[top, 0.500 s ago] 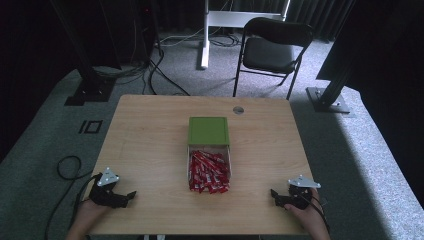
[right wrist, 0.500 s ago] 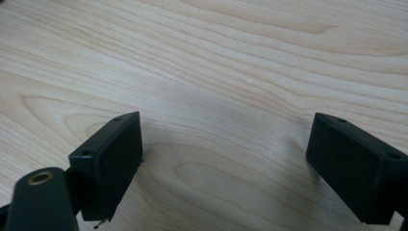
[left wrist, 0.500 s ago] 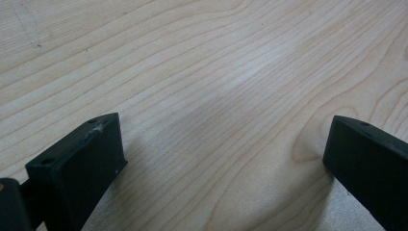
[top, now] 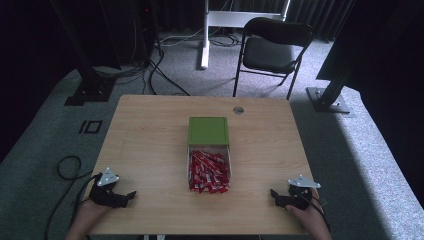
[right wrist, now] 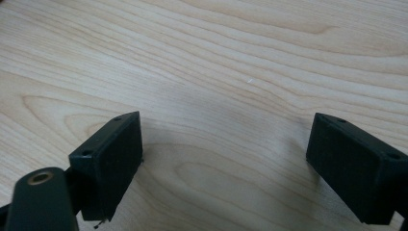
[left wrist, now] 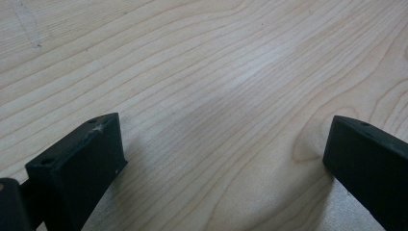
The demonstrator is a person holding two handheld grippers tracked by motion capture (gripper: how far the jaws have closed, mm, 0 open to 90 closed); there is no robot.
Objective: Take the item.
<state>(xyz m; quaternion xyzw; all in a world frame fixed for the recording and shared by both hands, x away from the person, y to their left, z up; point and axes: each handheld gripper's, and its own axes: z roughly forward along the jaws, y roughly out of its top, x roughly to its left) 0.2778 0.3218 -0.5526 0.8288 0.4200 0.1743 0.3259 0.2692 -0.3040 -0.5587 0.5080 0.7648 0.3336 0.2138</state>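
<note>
A clear box (top: 209, 170) of several red packets sits mid-table, with a green lid (top: 208, 131) lying just behind it. My left gripper (top: 131, 194) rests at the table's near left corner, held by a hand. In the left gripper view its jaws stand wide apart over bare wood, the left gripper (left wrist: 223, 159) open and empty. My right gripper (top: 274, 194) rests at the near right corner, pointing toward the box. The right gripper (right wrist: 226, 154) is open too, with only wood grain between its black jaws.
The wooden table (top: 150, 130) has a small round grommet (top: 238, 110) near its far edge. A black folding chair (top: 272, 50) and dark stand bases stand on the grey carpet beyond. A cable loop (top: 67, 167) lies on the floor at the left.
</note>
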